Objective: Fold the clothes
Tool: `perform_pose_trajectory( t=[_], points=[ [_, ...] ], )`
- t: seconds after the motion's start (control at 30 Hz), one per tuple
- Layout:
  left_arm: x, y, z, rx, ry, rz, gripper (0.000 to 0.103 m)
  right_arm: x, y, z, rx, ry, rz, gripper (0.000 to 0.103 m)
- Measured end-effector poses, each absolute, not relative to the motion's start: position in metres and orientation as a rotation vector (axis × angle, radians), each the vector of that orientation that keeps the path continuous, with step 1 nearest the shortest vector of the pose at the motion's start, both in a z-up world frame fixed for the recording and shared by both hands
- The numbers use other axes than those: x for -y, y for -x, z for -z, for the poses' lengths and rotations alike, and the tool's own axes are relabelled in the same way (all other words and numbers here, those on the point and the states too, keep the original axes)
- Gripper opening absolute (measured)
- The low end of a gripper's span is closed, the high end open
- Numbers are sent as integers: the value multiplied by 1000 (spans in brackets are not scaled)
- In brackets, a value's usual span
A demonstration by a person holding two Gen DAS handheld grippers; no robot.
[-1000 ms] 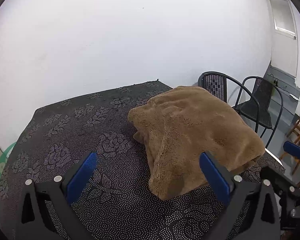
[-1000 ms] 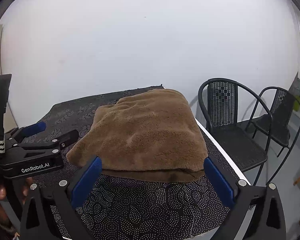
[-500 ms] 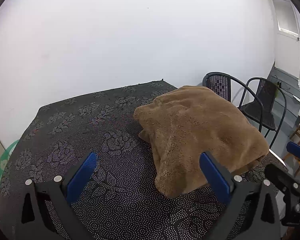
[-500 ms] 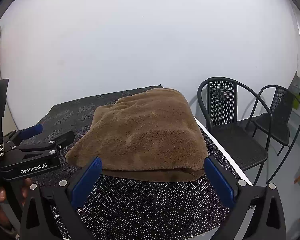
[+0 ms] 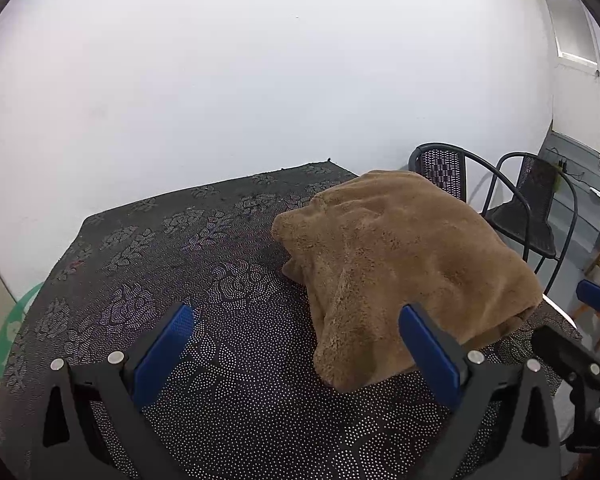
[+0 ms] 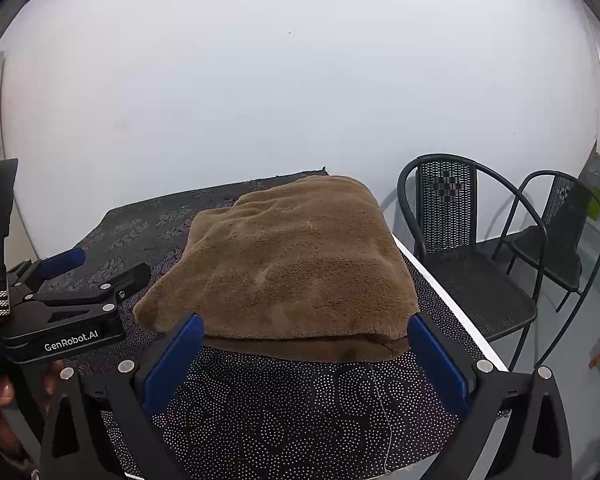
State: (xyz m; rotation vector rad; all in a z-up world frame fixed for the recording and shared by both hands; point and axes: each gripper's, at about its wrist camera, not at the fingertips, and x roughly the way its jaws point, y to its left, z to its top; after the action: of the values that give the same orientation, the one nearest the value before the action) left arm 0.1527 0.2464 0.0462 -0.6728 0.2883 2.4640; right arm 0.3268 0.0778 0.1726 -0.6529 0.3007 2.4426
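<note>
Cloth (image 6: 292, 264) folded, lying on counter (image 5: 220, 380); my left tool (image 5: 296, 354) and right tool (image 6: 306, 360) both spread wide, holding nothing.

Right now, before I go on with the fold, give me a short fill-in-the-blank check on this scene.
1. The fleecy folded garment is ____ in colour.
2. Both the left gripper and the right gripper stand ____, holding nothing.
3. Beside the table stand ____ black chairs.

Missing words: brown; open; two
</note>
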Motion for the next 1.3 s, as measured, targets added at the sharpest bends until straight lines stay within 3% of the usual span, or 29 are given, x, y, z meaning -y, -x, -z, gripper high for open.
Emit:
perform_pose_trajectory(
  t=[1.3],
  points=[
    [-248,-140,-59,-252,677,-2574,103,-72,-306,-192,-204,617,-2483,103]
  ],
)
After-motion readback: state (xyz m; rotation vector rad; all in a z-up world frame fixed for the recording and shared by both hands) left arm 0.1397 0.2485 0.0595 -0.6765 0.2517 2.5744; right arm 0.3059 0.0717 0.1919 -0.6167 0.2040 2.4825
